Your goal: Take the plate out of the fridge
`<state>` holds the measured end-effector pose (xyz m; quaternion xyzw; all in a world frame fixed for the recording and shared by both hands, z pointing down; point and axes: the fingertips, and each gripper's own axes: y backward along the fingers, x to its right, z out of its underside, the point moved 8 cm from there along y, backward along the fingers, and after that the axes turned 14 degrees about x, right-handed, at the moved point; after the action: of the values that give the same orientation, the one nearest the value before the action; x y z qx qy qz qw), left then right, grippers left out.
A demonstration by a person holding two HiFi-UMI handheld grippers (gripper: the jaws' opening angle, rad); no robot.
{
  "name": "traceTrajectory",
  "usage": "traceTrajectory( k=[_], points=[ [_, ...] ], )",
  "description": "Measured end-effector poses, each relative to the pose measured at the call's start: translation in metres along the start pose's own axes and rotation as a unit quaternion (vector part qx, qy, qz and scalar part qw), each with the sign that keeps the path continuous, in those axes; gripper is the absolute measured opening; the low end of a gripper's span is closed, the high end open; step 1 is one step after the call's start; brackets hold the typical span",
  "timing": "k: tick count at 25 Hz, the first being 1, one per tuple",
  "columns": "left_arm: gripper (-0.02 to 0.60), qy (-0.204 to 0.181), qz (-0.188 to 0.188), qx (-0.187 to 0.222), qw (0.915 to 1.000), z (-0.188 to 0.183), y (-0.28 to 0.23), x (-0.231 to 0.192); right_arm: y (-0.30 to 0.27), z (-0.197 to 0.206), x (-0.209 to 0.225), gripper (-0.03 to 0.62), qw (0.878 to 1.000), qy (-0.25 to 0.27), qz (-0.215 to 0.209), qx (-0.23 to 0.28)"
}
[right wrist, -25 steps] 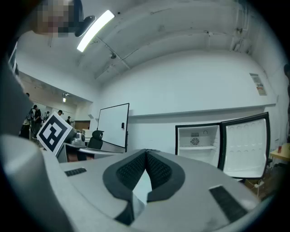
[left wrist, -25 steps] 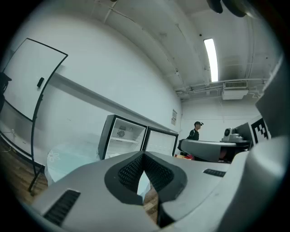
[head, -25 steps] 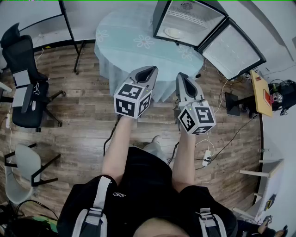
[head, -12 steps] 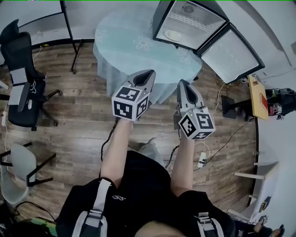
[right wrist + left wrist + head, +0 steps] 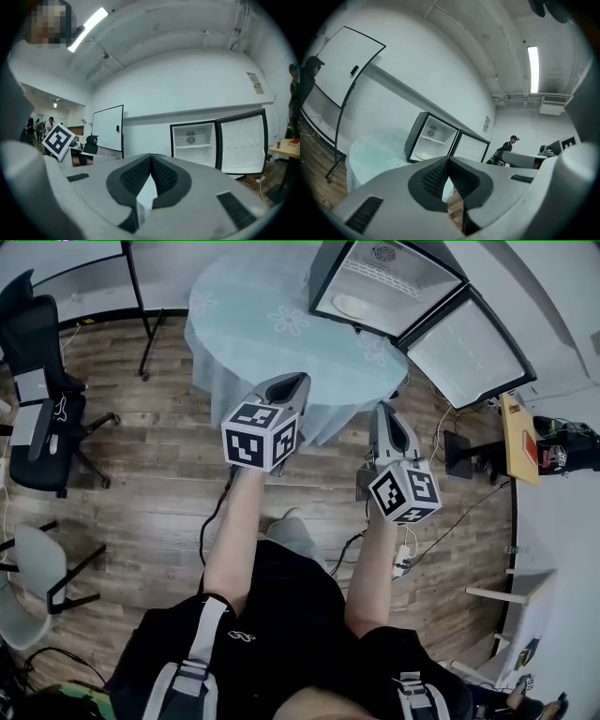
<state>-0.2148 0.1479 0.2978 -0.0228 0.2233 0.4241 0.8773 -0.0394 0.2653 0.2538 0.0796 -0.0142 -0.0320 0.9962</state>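
Observation:
The small black fridge point(image 5: 384, 282) stands open on the round table with the pale blue cloth point(image 5: 253, 320), its door point(image 5: 469, 348) swung to the right. A white plate point(image 5: 352, 306) lies on the fridge's lower shelf. In the left gripper view the fridge point(image 5: 433, 136) and the plate point(image 5: 423, 156) show beyond the jaws. My left gripper point(image 5: 292, 382) is shut and empty, held over the table's near edge. The right gripper point(image 5: 384, 413), also shut and empty, hangs just short of the table; its view shows the fridge point(image 5: 193, 140) straight ahead.
A black office chair point(image 5: 37, 418) and a white chair point(image 5: 28, 577) stand at the left. A whiteboard stand point(image 5: 141, 306) is left of the table. Cables and a power strip point(image 5: 401, 563) lie on the wooden floor. A desk point(image 5: 520, 432) is at the right.
Both grippers stay shut. The left one has edged slightly forward over the table's edge; the right one has drifted a little to the right and nearer me.

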Motion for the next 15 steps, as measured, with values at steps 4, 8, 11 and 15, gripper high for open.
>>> traceTrajectory(
  k=[4,8,11,15],
  points=[
    [0.002,0.015,0.02,-0.014,0.9996,0.015,-0.012,0.011,0.004,0.01,0.006,0.002,1.0,0.003,0.001,-0.019],
    [0.002,0.016,0.025,-0.036,0.9989,0.032,-0.036,0.007,-0.004,0.023,0.032,0.002,0.999,-0.017,0.022,-0.019],
    [0.002,0.037,0.019,-0.05,0.9979,0.046,-0.048,0.009,-0.006,0.039,0.053,0.002,0.998,-0.048,0.043,-0.02],
    [0.002,-0.018,0.038,-0.055,0.9976,0.05,-0.077,0.027,-0.027,0.059,0.079,0.002,0.993,-0.102,0.05,-0.012]
  ],
)
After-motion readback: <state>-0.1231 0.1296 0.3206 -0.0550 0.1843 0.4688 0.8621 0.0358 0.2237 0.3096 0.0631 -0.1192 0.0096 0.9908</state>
